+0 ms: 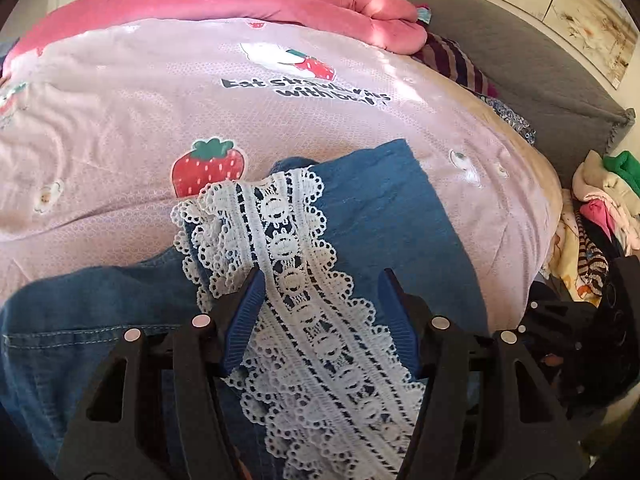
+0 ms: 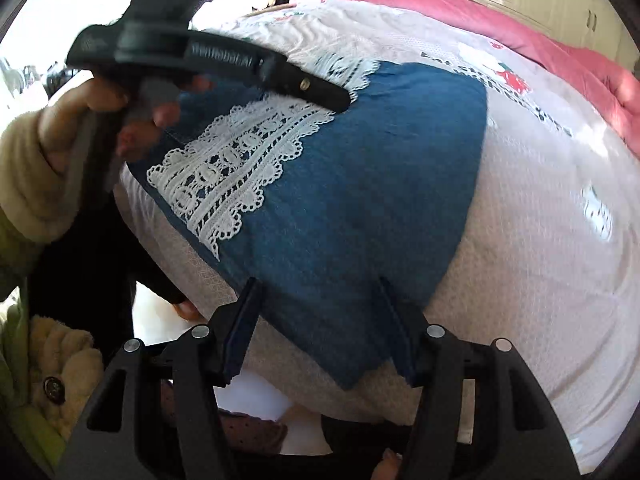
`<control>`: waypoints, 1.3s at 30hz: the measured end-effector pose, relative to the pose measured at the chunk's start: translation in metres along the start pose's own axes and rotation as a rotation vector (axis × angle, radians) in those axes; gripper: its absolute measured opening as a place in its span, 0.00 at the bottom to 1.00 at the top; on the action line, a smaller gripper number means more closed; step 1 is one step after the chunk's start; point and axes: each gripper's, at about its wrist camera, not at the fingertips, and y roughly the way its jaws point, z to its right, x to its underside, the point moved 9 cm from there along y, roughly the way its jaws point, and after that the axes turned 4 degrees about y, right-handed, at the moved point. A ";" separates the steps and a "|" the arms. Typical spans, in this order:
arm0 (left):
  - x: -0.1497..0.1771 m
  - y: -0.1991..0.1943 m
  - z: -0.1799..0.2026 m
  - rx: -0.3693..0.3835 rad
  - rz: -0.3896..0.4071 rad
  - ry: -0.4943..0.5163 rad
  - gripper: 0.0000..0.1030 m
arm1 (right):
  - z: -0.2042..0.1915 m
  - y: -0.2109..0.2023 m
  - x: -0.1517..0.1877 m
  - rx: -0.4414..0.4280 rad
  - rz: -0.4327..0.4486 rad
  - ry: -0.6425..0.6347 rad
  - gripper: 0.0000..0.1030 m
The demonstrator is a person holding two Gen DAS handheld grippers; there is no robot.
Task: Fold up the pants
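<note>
The pants (image 2: 360, 184) lie flat on the bed's strawberry quilt (image 2: 540, 240), and I take them to be part-folded already. Their long axis runs straight away from my right gripper (image 2: 320, 320), from the denim corner at my jaws out toward the pink blanket (image 2: 520, 20). The lace trim (image 2: 228, 176) sits on the left-hand side of the pants, and that is where my left gripper (image 1: 320, 320) is.

Left jaws are wide apart, straddling the lace band (image 1: 304, 300), which runs lengthwise between them; I can't say they grip anything. From the right wrist view that gripper rests low on the lace, touching or nearly so.

Right jaws are spread wide too, holding nothing, with the near denim corner lying right between them.

So the near end of the pants belongs to my right side, the lace edge to my left. Next fold, I judge, carries the near end away along that axis, toward the pink blanket.
</note>
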 end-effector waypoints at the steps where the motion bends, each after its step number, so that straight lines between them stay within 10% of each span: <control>1: 0.001 -0.001 0.000 0.000 0.013 0.002 0.49 | 0.000 0.001 0.000 0.000 0.002 0.003 0.55; 10: -0.001 -0.001 0.002 -0.004 0.045 -0.030 0.52 | -0.003 0.004 -0.003 0.027 0.005 0.034 0.56; 13: -0.003 -0.017 0.001 -0.072 0.062 -0.035 0.80 | -0.008 -0.001 -0.006 0.046 0.006 0.039 0.58; 25: -0.001 -0.103 -0.014 -0.213 0.184 -0.077 0.86 | -0.038 -0.028 -0.041 -0.005 0.116 0.049 0.67; 39: 0.035 -0.148 -0.046 -0.295 0.190 -0.164 0.90 | -0.101 0.030 -0.026 -0.124 -0.062 -0.041 0.68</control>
